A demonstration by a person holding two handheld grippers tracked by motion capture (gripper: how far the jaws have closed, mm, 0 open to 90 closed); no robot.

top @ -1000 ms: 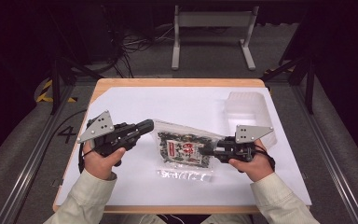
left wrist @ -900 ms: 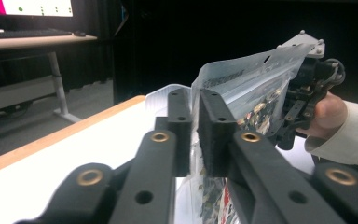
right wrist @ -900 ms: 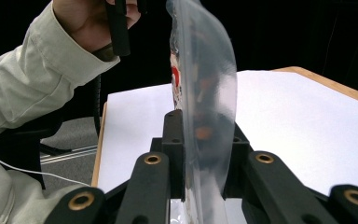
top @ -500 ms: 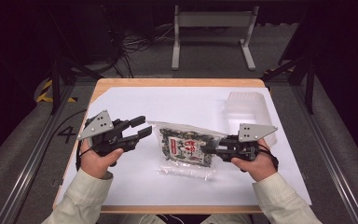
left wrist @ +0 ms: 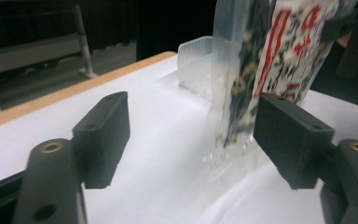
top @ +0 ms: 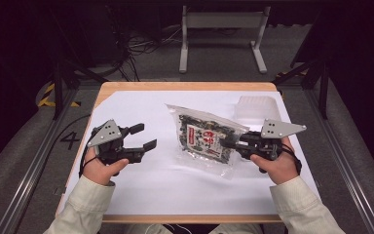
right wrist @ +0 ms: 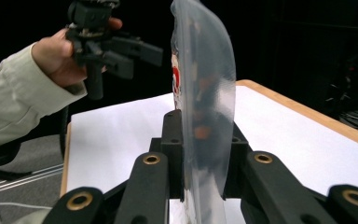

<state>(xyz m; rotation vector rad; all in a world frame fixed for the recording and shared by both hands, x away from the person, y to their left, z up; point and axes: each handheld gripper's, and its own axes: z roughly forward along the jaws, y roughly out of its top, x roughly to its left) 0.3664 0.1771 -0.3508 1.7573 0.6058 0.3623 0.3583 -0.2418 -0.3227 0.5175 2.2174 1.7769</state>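
High view: my right gripper (top: pixel 226 142) has its jaws clamped on the right edge of the snack bag (top: pixel 202 138), which hangs tilted over the white sheet (top: pixel 165 180) on the table (top: pixel 185 87), far corner pointing up and away. Right gripper view confirms it: both pads pinch the clear bag film, bag standing edge-on between the jaws.

My left gripper (top: pixel 143 137) is well apart from the bag, off to its left, holding nothing. Its jaws have just been opening and now stand wide. Left gripper view: bag hangs beyond the jaws, toward the right-hand one, lower edge close to the sheet, not between the pads.

Clear plastic tub (top: pixel 257 107) sits behind the bag near the table's far right edge, untouched.
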